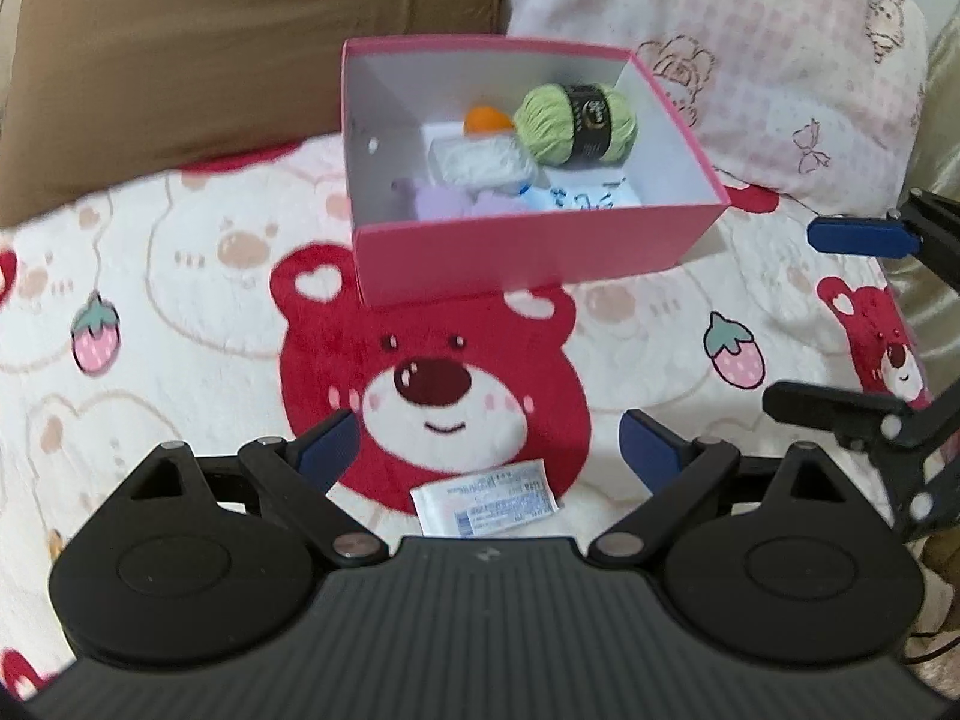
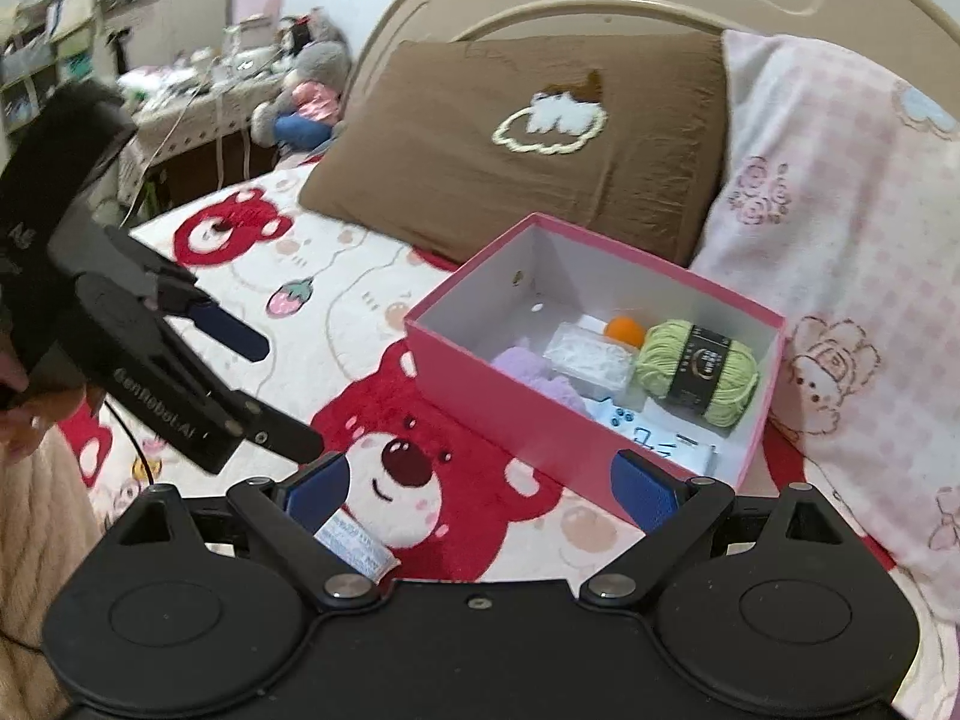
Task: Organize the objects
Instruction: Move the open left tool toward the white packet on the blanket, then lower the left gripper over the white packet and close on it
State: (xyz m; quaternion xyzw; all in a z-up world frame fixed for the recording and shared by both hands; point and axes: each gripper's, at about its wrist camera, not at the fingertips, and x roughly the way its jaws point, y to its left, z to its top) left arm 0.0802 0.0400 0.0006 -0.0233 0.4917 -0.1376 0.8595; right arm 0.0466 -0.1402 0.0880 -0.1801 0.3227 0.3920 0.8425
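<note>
Bedspread [image 1: 180, 312] | pink box [image 1: 540, 252] mid-bed | packet [image 1: 486, 504] near edge, apart

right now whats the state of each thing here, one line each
pink box: open, no lid, upright on the blanket
green yarn: in the box, lying on its side
white packet: flat on the blanket, outside the box, unheld
left gripper: open, empty
right gripper: open, empty
</note>
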